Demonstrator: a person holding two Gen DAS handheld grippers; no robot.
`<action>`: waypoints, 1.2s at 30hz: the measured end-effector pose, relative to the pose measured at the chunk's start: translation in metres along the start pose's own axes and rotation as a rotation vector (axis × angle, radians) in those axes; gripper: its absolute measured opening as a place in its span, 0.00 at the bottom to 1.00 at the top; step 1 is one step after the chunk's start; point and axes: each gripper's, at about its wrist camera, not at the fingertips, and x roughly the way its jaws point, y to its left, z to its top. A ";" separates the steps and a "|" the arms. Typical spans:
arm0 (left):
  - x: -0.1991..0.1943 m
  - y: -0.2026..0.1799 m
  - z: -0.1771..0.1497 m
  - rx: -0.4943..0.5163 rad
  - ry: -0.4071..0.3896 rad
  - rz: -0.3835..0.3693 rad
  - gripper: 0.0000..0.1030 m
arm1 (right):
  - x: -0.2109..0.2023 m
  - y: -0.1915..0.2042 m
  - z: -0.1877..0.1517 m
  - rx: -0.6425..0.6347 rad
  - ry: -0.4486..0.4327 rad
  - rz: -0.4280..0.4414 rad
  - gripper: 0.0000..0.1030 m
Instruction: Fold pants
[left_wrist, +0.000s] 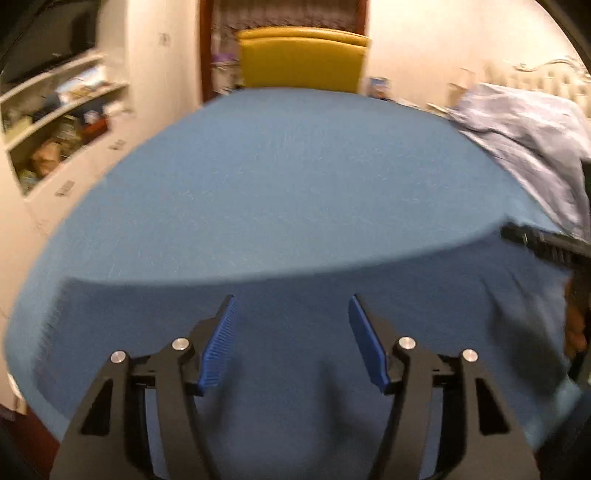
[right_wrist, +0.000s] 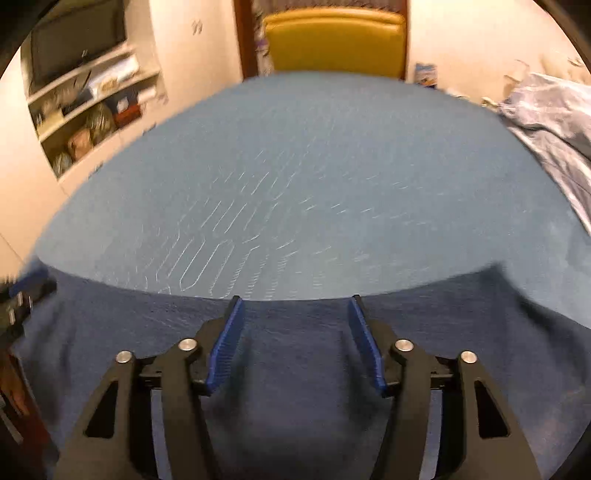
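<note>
Dark blue pants (left_wrist: 295, 325) lie flat along the near edge of a table under a lighter blue cloth (left_wrist: 280, 177). They also show in the right wrist view (right_wrist: 295, 354). My left gripper (left_wrist: 291, 301) is open and empty, hovering over the pants near their far edge. My right gripper (right_wrist: 294, 301) is open and empty, over the pants at their far edge. The right gripper's fingers show at the right of the left wrist view (left_wrist: 535, 240). The left gripper shows at the left edge of the right wrist view (right_wrist: 22, 299). Both views are motion-blurred.
A pile of pale lilac fabric (left_wrist: 528, 140) lies at the table's right side, also in the right wrist view (right_wrist: 550, 122). A yellow chair (left_wrist: 303, 59) stands beyond the far edge. White shelves with clutter (left_wrist: 59, 118) fill the left wall.
</note>
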 end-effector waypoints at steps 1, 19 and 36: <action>-0.006 -0.009 -0.007 -0.008 -0.005 -0.011 0.63 | -0.014 -0.014 -0.003 0.023 -0.022 -0.016 0.68; -0.036 -0.027 -0.046 -0.091 0.049 0.165 0.55 | -0.012 -0.283 -0.053 0.223 0.104 -0.291 0.43; 0.001 -0.021 -0.067 0.048 0.115 0.024 0.46 | -0.111 -0.049 -0.105 0.001 0.052 0.005 0.70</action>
